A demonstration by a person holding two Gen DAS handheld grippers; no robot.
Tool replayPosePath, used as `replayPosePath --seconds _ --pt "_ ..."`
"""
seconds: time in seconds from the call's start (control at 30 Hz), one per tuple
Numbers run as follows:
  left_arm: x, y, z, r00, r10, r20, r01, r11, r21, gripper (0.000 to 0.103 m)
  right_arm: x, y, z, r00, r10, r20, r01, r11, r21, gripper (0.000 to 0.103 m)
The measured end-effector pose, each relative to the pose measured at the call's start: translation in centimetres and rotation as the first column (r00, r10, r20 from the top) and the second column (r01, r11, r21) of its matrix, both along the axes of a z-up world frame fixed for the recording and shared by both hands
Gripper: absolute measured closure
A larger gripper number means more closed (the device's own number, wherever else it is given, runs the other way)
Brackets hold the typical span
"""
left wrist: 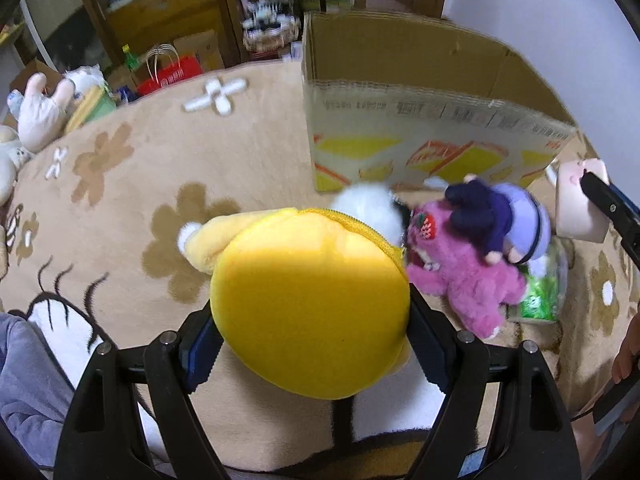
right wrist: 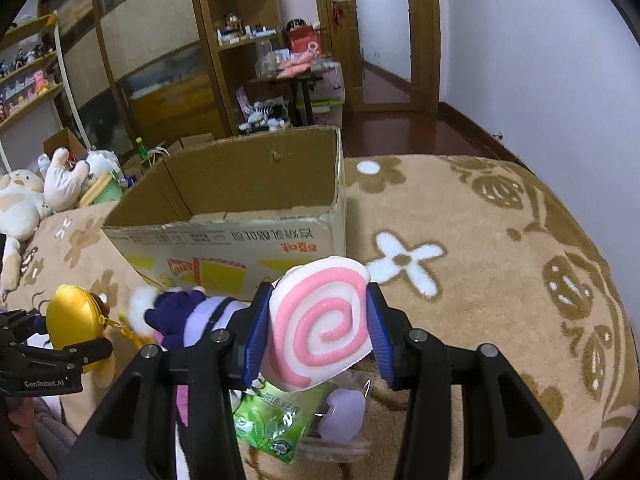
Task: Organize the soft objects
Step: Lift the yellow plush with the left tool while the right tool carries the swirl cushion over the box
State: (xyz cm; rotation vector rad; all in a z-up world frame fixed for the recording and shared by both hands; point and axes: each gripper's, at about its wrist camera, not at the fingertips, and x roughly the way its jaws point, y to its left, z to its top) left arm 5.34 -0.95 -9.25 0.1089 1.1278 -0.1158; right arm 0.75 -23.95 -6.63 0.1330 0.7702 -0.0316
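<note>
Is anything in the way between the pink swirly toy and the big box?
Nothing visible blocks it. The right gripper holds the pink swirl toy just in front of the cardboard box, whose top is open. Only the box's near wall stands between them, so the toy would probably need lifting over that edge.

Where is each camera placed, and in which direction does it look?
Left wrist: sits on the left hand-held gripper, looks forward over the blanket to the cardboard box; its jaws are shut on a yellow plush pouch.
Right wrist: sits on the right hand-held gripper, looks toward the open box and the door; its jaws are shut on a pink swirl plush.
Shared: box, yellow pouch, purple doll, and each view shows the other gripper at its edge.
</note>
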Motion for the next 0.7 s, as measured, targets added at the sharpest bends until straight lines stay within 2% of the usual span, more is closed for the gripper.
replayPosePath --seconds 0.23,0.37,0.53,0.7 --pt "-2.1 0.3 3.9 0.984 0.017 0.179 -0.013 1.0 -0.019 0.022 -2.3 0.0 2.4 0.995 -0.001 0.099 0.001 1.0 -0.006 0.055" --pt "-3.0 0.6 5.7 0.956 0.024 0.293 -0.018 1.0 -0.022 0.022 -3.6 0.6 3.9 0.987 0.01 0.163 -0.005 0.999 -0.032 0.055" --pt "-3.8 0.8 7.3 0.921 0.026 0.388 -0.018 1.0 -0.026 0.022 -4.5 1.1 5.2 0.973 0.018 0.228 -0.005 0.998 -0.057 0.055" --pt "-4.8 0.7 9.3 0.872 0.02 0.489 -0.007 1.0 -0.029 0.022 -4.7 1.1 6.1 0.961 0.019 0.275 -0.005 0.999 -0.054 0.055"
